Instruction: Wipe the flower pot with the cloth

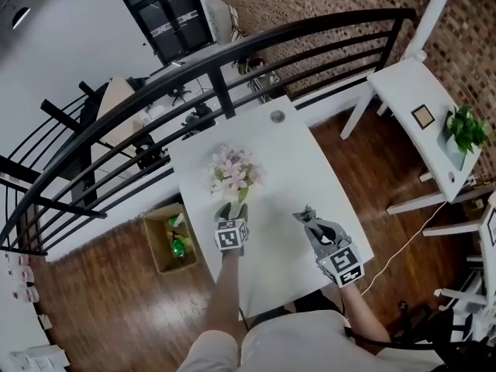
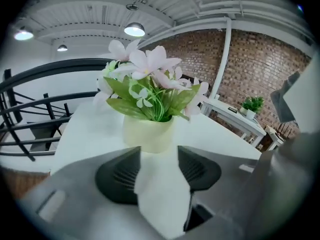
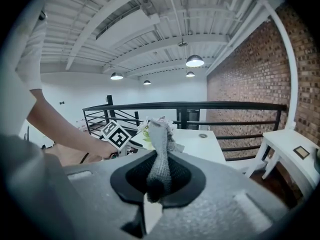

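Note:
A pale yellow-green flower pot (image 1: 232,207) with pink and white flowers (image 1: 235,173) stands mid-left on the white table (image 1: 291,161). My left gripper (image 1: 232,215) reaches it from the near side. In the left gripper view the pot (image 2: 149,134) sits at the tips of the left gripper (image 2: 159,152), whose pads close on its base. To the right, my right gripper (image 1: 315,228) hangs over the table's near right part, shut on a grey knitted cloth (image 1: 308,217). The cloth (image 3: 160,134) sticks up out of the right gripper (image 3: 159,156), apart from the pot.
A small round fitting (image 1: 277,116) lies at the table's far end. A black railing (image 1: 232,56) runs behind the table. A cardboard box (image 1: 167,239) stands on the wood floor at the left. A white side table (image 1: 415,91) with a small plant (image 1: 463,130) is at the right.

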Demonstrator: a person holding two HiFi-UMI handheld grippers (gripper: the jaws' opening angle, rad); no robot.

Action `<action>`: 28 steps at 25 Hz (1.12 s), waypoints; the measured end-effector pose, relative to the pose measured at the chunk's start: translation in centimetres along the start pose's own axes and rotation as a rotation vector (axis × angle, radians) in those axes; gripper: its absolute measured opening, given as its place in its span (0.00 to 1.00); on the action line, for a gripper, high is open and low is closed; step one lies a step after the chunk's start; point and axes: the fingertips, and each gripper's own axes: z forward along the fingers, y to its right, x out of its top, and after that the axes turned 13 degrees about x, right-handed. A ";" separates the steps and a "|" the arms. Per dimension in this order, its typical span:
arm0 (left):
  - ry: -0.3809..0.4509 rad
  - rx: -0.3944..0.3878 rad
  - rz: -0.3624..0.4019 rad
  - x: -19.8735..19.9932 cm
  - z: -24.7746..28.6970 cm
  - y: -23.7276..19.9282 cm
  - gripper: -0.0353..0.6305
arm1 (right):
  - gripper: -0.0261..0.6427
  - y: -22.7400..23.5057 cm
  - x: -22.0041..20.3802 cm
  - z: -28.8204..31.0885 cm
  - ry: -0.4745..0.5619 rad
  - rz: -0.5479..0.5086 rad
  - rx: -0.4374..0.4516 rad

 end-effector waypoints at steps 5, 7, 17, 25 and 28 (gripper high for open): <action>0.046 -0.069 0.091 1.5 2.6 -0.2 1.00 | 0.06 -0.1 -0.7 0.5 -0.029 -0.001 0.003; 0.053 -0.081 0.137 2.4 4.0 -0.7 1.00 | 0.06 0.0 -1.1 0.5 -0.050 -0.003 0.002; 0.041 -0.115 0.133 5.5 7.6 1.1 0.98 | 0.05 1.7 -3.8 -0.8 -0.111 0.018 -0.004; -0.089 -0.392 -0.502 4.9 1.4 3.8 0.98 | 0.06 1.3 0.0 1.0 -0.032 -0.009 0.027; -0.078 -0.546 -0.699 6.1 -2.9 4.7 0.98 | 0.06 -0.2 2.6 2.3 0.015 -0.025 0.126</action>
